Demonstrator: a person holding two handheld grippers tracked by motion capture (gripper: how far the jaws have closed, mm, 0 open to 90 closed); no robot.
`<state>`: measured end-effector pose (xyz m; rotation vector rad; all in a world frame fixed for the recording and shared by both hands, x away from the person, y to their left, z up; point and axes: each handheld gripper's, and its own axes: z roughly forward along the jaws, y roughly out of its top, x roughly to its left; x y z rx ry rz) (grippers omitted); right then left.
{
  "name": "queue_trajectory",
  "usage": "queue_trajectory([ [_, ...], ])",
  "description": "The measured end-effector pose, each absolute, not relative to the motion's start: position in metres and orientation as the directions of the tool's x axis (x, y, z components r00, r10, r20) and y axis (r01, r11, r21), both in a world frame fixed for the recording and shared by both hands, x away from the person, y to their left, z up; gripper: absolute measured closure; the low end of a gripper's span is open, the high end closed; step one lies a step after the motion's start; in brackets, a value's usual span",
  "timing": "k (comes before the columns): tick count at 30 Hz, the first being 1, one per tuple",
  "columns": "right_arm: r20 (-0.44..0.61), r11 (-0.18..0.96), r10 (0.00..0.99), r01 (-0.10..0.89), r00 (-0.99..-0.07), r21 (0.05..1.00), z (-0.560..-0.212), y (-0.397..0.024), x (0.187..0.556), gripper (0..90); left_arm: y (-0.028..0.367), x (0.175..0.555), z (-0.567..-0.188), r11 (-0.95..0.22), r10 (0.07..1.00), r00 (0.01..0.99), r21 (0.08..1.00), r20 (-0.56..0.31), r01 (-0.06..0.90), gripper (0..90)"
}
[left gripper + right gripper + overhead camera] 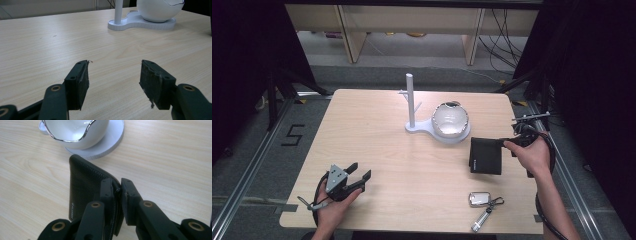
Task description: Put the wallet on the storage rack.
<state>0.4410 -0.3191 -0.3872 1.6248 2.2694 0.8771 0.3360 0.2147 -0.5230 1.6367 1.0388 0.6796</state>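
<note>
A black leather wallet (485, 156) is at the right of the table, in front of the white bowl (450, 119). My right gripper (512, 142) is shut on its right edge. In the right gripper view the two jaws (120, 185) pinch the stitched edge of the wallet (85, 180), which slopes away toward the bowl (75, 130). I cannot tell whether its far end touches the table. My left gripper (360, 171) rests near the front left corner. It is open, with bare wood between its pads (115, 75).
A white stand with an upright post (410, 100) and a round base (419, 128) carries the bowl at the middle back. A silver key fob (480, 199) and a small metal cylinder (480, 220) lie near the front right edge. In the left gripper view, the post (118, 11) stands far ahead.
</note>
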Motion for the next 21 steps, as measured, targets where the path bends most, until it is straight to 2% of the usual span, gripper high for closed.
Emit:
queue_trajectory([
  [4,0.161,0.205,0.916,0.773,-0.368,0.601,-0.378,-0.316,0.437,81.7,0.215,0.336,-0.523,-0.090,0.883,0.465,0.950,-0.062,0.298,39.4],
  [6,0.224,0.169,0.903,0.783,-0.366,0.598,-0.375,-0.315,0.436,81.8,0.215,0.336,-0.523,-0.090,0.883,0.464,0.950,-0.062,0.298,39.4],
  [9,0.170,0.187,0.919,0.772,-0.357,0.608,-0.370,-0.315,0.435,81.8,0.215,0.336,-0.523,-0.091,0.883,0.465,0.950,-0.061,0.297,39.4],
  [11,0.177,0.203,0.905,0.757,-0.388,0.621,-0.368,-0.317,0.434,81.9,0.215,0.336,-0.523,-0.091,0.883,0.465,0.951,-0.061,0.297,39.4],
  [12,0.167,0.183,0.916,0.750,-0.365,0.636,-0.368,-0.314,0.433,81.9,0.215,0.336,-0.523,-0.091,0.883,0.465,0.950,-0.060,0.297,39.5],
  [13,0.200,0.184,0.895,0.738,-0.399,0.650,-0.368,-0.316,0.434,81.9,0.215,0.336,-0.523,-0.092,0.883,0.465,0.951,-0.060,0.297,39.5],
  [15,0.191,0.194,0.889,0.719,-0.417,0.668,-0.367,-0.316,0.433,81.8,0.215,0.336,-0.523,-0.091,0.883,0.465,0.951,-0.060,0.297,39.6],
  [21,0.159,0.200,0.898,0.702,-0.411,0.683,-0.361,-0.313,0.430,81.9,0.214,0.336,-0.523,-0.089,0.883,0.465,0.952,-0.060,0.294,39.7],
])
